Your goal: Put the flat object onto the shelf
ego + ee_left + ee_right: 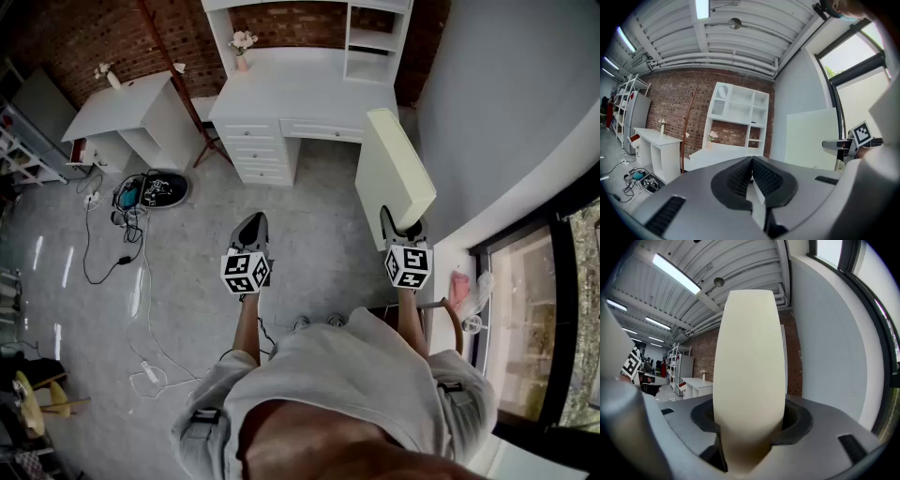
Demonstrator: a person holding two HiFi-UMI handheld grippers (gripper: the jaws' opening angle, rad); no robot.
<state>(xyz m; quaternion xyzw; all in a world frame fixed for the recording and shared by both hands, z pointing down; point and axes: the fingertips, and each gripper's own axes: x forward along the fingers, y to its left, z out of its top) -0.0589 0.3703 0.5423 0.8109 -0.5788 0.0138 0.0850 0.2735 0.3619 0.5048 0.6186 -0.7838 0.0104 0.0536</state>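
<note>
Right gripper point(399, 225) clamps the cream board point(394, 173) on edge, long axis aimed ahead at the shelf point(375, 42); left gripper point(251, 227) sits closed, empty.

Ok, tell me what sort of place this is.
Probably a mock study room set up inside an industrial loft or lab: a white desk with shelf unit against a bare brick wall, ceiling strip lights, and loose cables on the concrete floor.
</note>
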